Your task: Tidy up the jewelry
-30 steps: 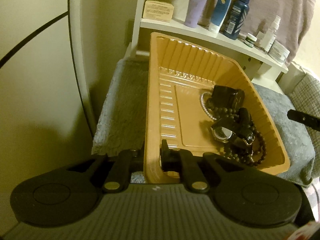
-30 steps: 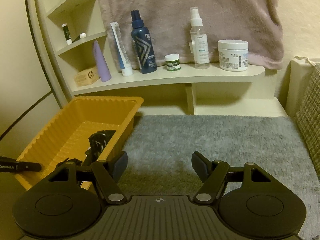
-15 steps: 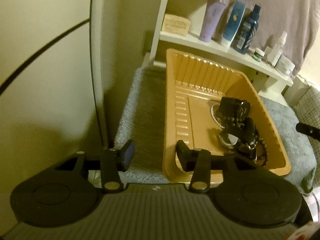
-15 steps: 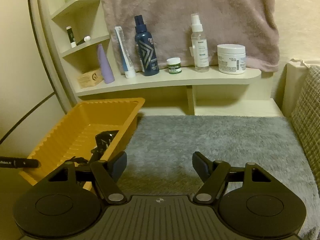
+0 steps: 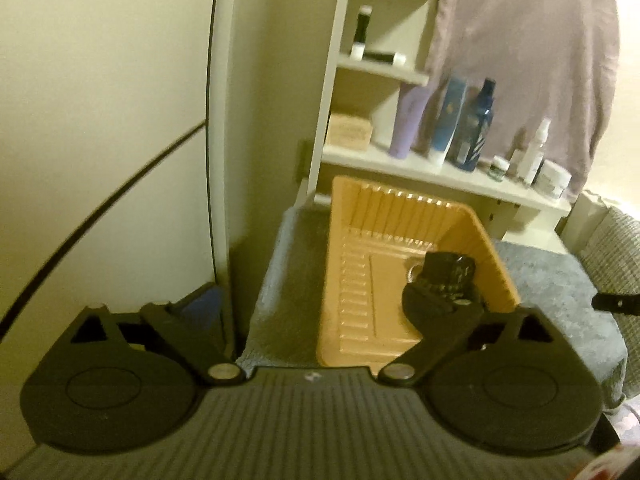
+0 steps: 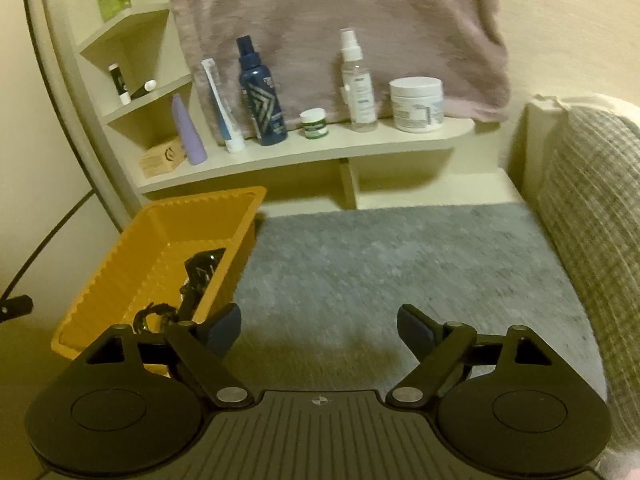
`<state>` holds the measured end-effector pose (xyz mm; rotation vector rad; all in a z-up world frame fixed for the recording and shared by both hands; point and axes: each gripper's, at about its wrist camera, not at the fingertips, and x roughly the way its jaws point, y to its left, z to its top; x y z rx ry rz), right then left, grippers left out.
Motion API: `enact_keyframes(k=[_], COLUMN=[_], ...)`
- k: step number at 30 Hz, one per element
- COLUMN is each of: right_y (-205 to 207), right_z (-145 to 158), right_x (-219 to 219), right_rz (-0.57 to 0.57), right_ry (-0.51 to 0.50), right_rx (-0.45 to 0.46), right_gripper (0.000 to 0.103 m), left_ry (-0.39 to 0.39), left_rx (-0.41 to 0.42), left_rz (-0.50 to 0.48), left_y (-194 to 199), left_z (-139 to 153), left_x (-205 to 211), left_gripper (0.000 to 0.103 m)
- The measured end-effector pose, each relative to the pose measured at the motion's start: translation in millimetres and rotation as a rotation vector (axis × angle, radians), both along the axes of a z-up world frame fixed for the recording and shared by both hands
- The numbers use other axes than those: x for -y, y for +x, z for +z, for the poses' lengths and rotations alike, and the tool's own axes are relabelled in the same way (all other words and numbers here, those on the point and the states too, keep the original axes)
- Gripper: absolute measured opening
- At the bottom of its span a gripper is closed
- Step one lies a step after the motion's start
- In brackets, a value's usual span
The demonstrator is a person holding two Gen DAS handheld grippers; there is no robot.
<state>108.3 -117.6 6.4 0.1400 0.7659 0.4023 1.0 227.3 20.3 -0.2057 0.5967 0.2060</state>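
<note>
Jewelry (image 5: 444,280) heaped in orange tray (image 5: 360,240) at grey mat's (image 6: 400,264) left edge; left claw (image 5: 308,300) just spread wide, empty; right claw (image 6: 320,328) likewise.

- The grey mat (image 6: 400,264) lies bare to the right of the orange tray (image 6: 120,280), so there is open room above it.
- The tray sits at the mat's left edge, close beside the pale wall panel (image 5: 120,120); the gap on that side is narrow.
- Inside the tray, dark jewelry (image 5: 444,276) is piled against its right wall; the left part of its floor is bare.
- Behind, a shelf (image 6: 320,148) of bottles overhangs the mat's far edge.
- A checked cushion (image 6: 592,208) bounds the right side.
</note>
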Motion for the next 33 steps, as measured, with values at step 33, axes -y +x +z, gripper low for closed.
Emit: enact_keyframes(k=[33], right_y=[-99], right_z=[9], right_x=[39], right_rz=[-0.033], right_ry=[-0.108], right_rx=[-0.058], right_gripper=[0.086], left_ry=[0.069], left_rx=[-0.161], left_rz=[-0.182], left_y=[-20], left_z=[-7], left_x=[182], left_gripper=[0.102])
